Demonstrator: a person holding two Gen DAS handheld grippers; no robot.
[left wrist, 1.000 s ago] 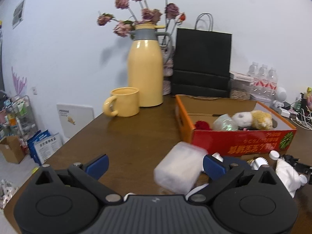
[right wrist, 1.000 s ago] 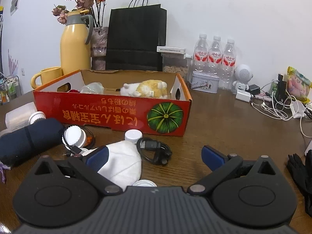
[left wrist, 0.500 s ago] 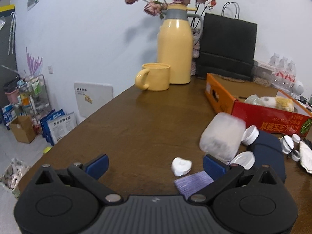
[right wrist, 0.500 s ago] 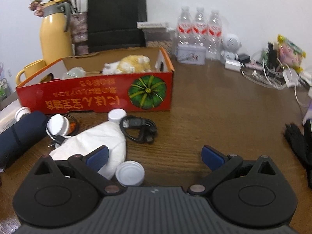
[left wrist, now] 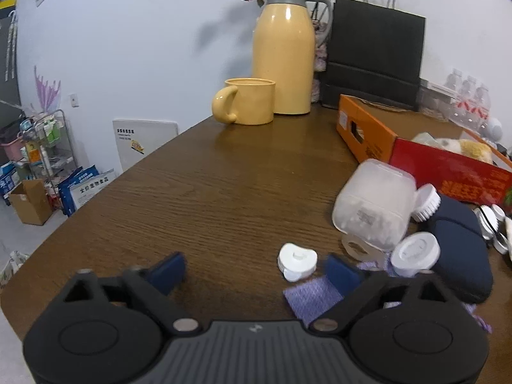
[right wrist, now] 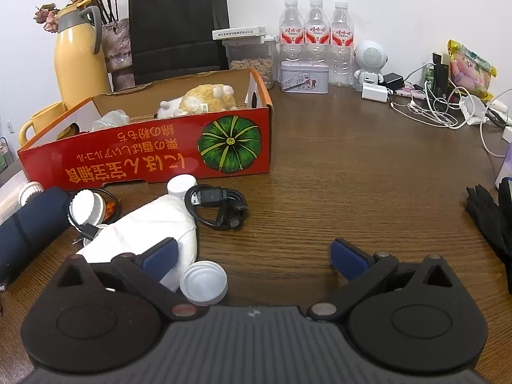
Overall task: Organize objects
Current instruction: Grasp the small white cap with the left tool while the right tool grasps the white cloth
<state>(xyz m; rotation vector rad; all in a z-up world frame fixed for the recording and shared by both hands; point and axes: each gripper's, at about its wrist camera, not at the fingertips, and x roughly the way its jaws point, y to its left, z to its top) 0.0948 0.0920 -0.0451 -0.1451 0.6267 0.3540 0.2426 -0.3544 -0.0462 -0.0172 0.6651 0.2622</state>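
The left gripper [left wrist: 254, 270] has its jaws closing at this moment, though the blue pads are apart and press on nothing; only bare wooden table [left wrist: 198, 185] lies in the gap. Just inside the right pad sits a small white heart-shaped case [left wrist: 297, 258], not yet touched. Under and beside that same pad lies a lilac knitted cloth [left wrist: 312, 297]. Further right and a little ahead stand a frosted plastic jar [left wrist: 372, 206] tipped on its side, a white screw lid [left wrist: 415, 254] and a dark blue pouch [left wrist: 457, 252]. Well ahead to the right is the red cardboard box [left wrist: 448, 168], where I judge the loose things belong.

The right gripper [right wrist: 252, 256] stands wide open and empty. At its left pad lies a crumpled white cloth [right wrist: 153, 227], touching a white bottle cap [right wrist: 204, 283] just inside that pad. Ahead of the gap is a coiled black USB cable [right wrist: 217, 206], and beyond it the same red box, with a plush toy [right wrist: 200, 100] inside.

The heart-shaped case looks the likeliest next pick for the left side. It seems light, hard and smooth, so it may skate on the wood or squirt out of a skewed pinch; take it across its narrow flanks, pads square and low. The lilac cloth is soft and would bunch, so keep it out of the pinch.
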